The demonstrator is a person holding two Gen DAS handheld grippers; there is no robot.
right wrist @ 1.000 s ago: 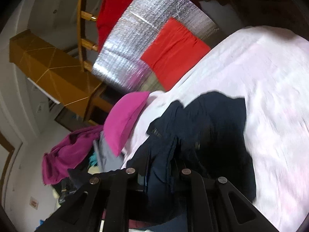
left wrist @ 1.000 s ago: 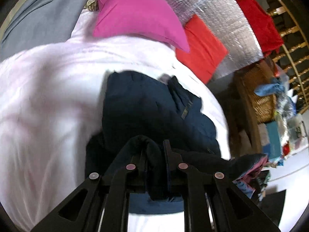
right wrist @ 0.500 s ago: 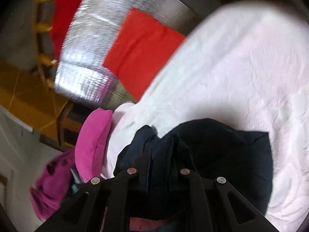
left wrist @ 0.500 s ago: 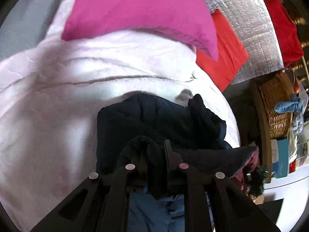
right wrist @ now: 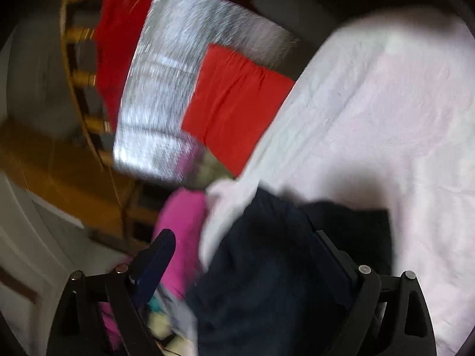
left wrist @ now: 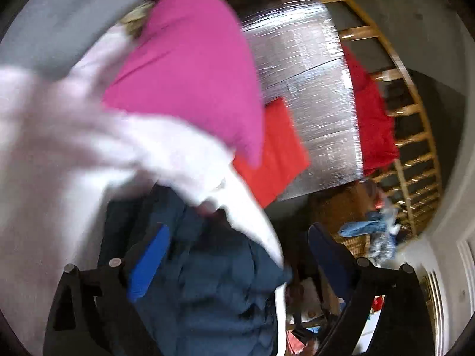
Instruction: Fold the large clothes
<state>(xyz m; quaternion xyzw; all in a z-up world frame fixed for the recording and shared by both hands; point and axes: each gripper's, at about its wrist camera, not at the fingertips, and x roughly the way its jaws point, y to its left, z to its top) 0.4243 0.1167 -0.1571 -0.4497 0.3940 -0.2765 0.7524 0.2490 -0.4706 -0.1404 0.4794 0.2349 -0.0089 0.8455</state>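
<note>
Both grippers (left wrist: 237, 243) (right wrist: 242, 252) opening, jacket (left wrist: 207, 267) loose between; only left shows basket (left wrist: 356, 237).

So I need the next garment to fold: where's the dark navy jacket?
The navy jacket lies on the pale pink bedspread, low in both wrist views, below the magenta pillow.

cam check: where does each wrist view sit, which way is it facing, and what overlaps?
Left wrist: on the left gripper, looking over the navy garment toward the magenta pillow; its opening fingers show.
Right wrist: on the right gripper, over the same garment on the pale sheet; its opening fingers show.
Shared: garment, pillow, foil panel.
</note>
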